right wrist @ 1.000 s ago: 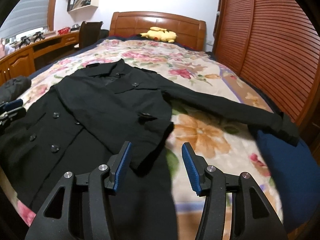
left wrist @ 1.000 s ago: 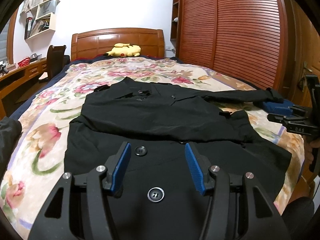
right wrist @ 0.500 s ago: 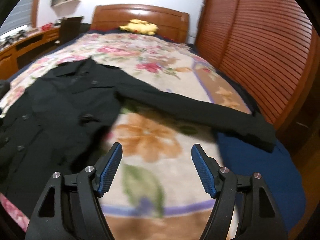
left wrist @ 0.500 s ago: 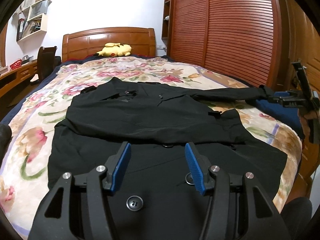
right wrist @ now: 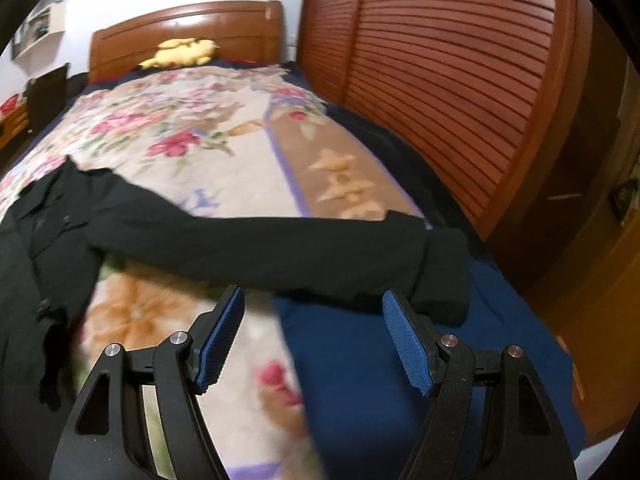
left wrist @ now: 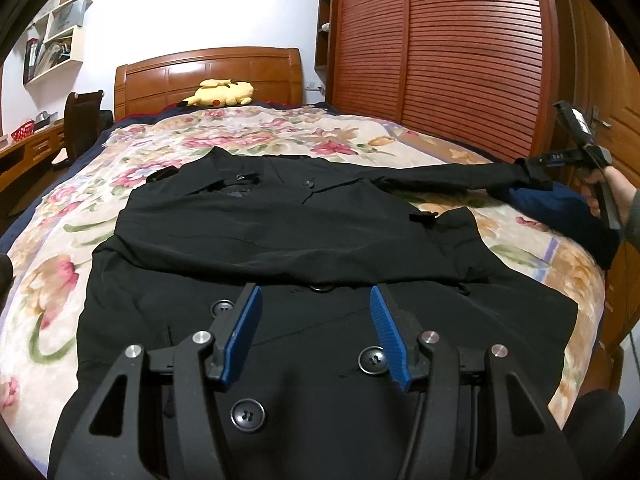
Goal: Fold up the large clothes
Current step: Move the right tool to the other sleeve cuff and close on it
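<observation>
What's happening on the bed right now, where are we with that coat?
A person with a gripper in each hand is folding a black coat spread on the floral bedspread. One sleeve already lies folded across the chest. The left gripper hovers open over the buttoned front, gripping nothing. The right gripper, jaws open and empty, is at the outstretched sleeve, just short of its cuff. That sleeve is not yet folded in.

Yellow plush toy (left wrist: 219,93) lies by the wooden headboard (left wrist: 208,72) (slatted wardrobe (left wrist: 448,52) alongside).
</observation>
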{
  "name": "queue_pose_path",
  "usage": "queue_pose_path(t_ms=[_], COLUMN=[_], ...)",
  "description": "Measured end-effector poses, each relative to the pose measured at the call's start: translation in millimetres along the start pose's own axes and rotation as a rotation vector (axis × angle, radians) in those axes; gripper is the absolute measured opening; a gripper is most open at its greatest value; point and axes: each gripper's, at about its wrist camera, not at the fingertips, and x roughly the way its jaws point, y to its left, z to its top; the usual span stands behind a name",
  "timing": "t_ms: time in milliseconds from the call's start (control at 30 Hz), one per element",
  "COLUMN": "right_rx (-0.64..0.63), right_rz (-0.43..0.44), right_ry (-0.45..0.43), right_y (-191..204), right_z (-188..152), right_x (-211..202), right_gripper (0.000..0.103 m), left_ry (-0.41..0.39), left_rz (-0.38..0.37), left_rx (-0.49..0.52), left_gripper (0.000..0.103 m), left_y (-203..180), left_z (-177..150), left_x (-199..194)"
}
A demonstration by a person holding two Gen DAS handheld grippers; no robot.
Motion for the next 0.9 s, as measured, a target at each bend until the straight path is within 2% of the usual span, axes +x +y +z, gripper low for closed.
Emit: queue_pose_path(t_ms=[400, 733, 900], right_rx=[0.168, 0.223, 0.237], right_rz=[-0.172, -0.197, -0.156], right_ry=[0.077, 0.162, 0.208], right_y=[-62.2, -76.7, -79.4], right_z=[11.7, 5.6, -0.2], right_x=[45.8, 72.6, 81.2], right_gripper=[0.076, 0.079, 0.079], left_ry=[0.019, 0.024, 0.027], left_rz=[-0.007, -0.008, -0.007], left_rx=[0.005, -0.001, -0.009], left_gripper=[0.055, 0.055, 0.055], left_y=[-1.4, -0.1, 1.7], left_z=[-0.7, -0.9, -1.9], left_x=[4.7, 5.8, 5.8])
